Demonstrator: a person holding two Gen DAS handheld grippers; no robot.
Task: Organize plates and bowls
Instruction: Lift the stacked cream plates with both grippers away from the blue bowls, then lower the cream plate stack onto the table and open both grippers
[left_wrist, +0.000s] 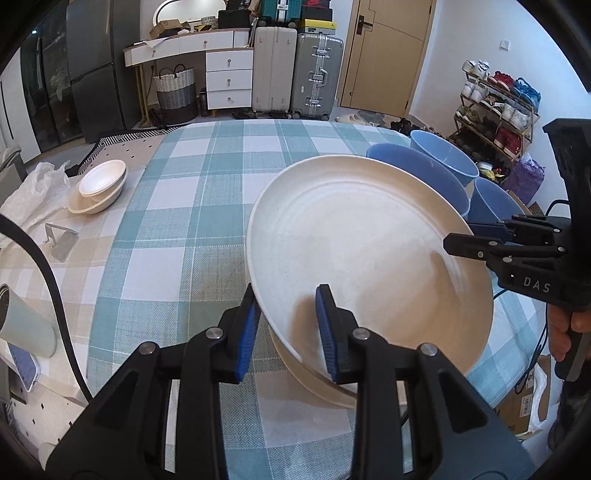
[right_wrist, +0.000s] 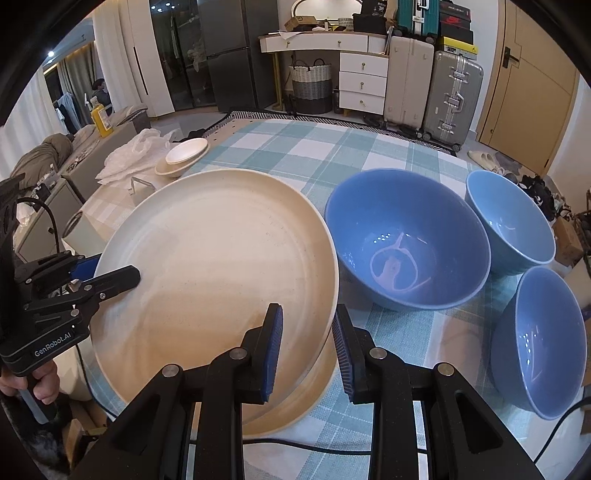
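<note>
Clamping cream plate (left_wrist: 362, 236): left gripper (left_wrist: 288, 328), right gripper (right_wrist: 306, 347).

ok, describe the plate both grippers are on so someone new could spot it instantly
Start at the checked tablecloth, then the cluster of three blue bowls on one side of it. Right beside them is the big cream plate, tilted over another cream plate, with the left gripper and right gripper pinching opposite rim edges. It is the widest, flattest dish; the small cream bowls sit far off.
</note>
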